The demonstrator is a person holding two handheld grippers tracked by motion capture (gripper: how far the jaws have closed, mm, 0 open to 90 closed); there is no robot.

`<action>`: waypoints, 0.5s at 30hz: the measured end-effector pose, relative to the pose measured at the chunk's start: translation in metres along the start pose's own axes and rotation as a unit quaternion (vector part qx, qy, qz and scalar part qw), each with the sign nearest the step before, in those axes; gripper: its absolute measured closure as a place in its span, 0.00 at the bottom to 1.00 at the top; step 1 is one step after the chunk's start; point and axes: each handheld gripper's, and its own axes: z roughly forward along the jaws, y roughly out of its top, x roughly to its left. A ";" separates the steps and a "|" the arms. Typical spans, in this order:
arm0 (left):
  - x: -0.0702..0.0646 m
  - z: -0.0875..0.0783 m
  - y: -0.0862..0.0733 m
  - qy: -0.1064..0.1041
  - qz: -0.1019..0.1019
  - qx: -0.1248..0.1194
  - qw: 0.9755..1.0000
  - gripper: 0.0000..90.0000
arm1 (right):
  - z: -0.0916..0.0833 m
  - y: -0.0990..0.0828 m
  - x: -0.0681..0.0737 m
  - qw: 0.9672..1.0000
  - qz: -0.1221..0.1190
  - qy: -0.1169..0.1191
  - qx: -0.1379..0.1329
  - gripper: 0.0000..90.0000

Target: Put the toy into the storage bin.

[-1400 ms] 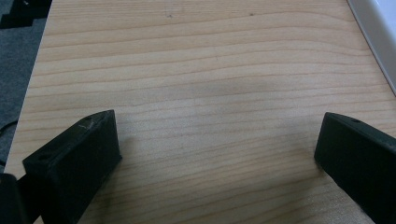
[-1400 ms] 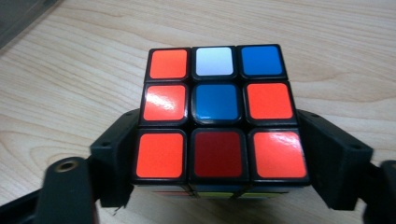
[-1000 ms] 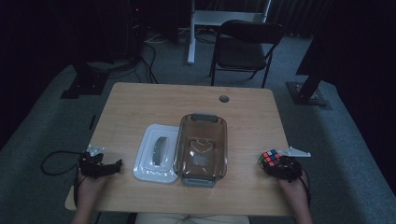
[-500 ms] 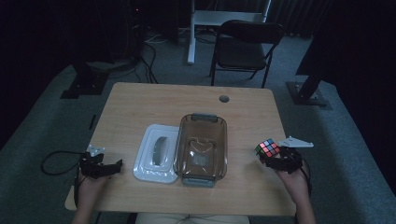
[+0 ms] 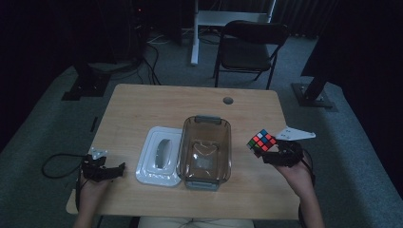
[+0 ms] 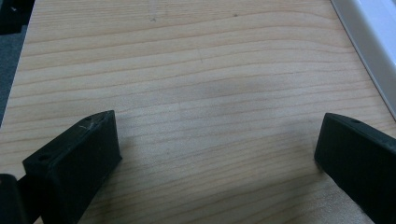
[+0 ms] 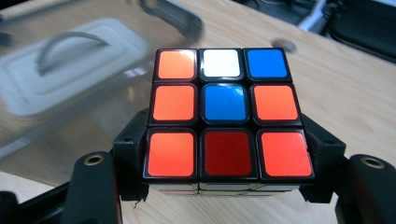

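Rubik's cube (image 5: 262,140) sits clamped between the jaws of the right gripper (image 5: 274,151), lifted above the table (image 5: 157,102) just right of the clear container (image 5: 205,152). Left gripper (image 5: 110,172) rests near the left edge, jaws wide apart around bare wood.

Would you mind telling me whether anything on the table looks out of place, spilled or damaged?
Nothing stands out. The clear container sits open and empty, its white lid flat beside it, and the scrambled puzzle cube is held squarely in the right gripper above the table.
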 end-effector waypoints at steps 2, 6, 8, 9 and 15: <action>0.000 0.000 0.000 0.000 0.000 0.000 1.000 0.01 | 0.000 0.009 0.005 1.000 -0.010 0.011 -0.005 0.37; 0.000 0.000 0.000 0.000 0.000 0.000 1.000 0.01 | 0.004 0.025 0.017 0.999 -0.034 0.028 -0.011 0.37; 0.000 0.000 0.000 0.000 0.000 0.000 1.000 0.01 | 0.006 0.032 0.022 0.998 -0.044 0.038 -0.010 0.37; 0.000 0.000 0.000 0.000 0.000 0.001 1.000 0.01 | 0.007 0.035 0.025 0.998 -0.050 0.042 -0.011 0.37; 0.000 0.000 0.000 -0.001 0.000 0.000 1.000 0.01 | 0.014 0.050 0.040 0.994 -0.079 0.078 -0.011 0.37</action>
